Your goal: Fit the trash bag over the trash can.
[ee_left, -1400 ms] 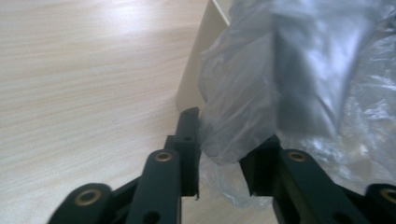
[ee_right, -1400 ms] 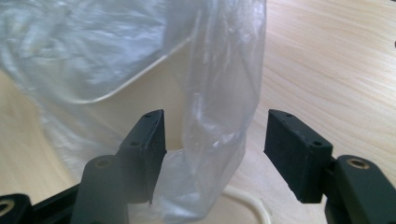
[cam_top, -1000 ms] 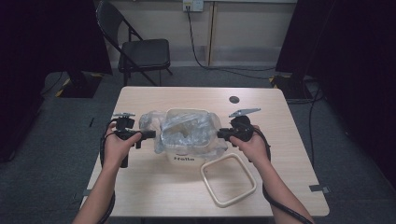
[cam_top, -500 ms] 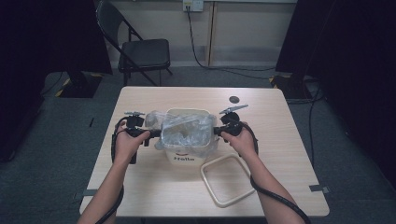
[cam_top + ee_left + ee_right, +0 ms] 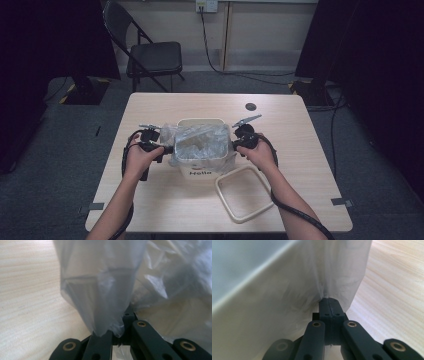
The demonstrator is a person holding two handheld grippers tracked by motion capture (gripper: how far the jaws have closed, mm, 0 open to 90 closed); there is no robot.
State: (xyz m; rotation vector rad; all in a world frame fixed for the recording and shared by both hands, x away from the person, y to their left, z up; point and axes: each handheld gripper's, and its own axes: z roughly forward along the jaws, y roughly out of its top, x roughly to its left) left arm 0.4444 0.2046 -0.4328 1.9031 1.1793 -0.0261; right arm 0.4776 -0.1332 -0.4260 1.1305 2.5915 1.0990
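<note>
Both grippers, left gripper (image 5: pixel 167 148) and right gripper (image 5: pixel 233 144), pinch the plastic bag (image 5: pixel 200 141); bin (image 5: pixel 200 169) reads "Hello".

— What are you holding there?

— You're gripping a clear, crinkled plastic bag (image 5: pixel 200 142), and it's stretching across the open top of a white, square plastic bin (image 5: pixel 202 167) with dark lettering on its front.

— How is the bag lying?

— It's draping over the bin's rim, its film bunching at both sides where you're pinching it. The bin is standing upright near the middle of the table, close to your edge.
</note>
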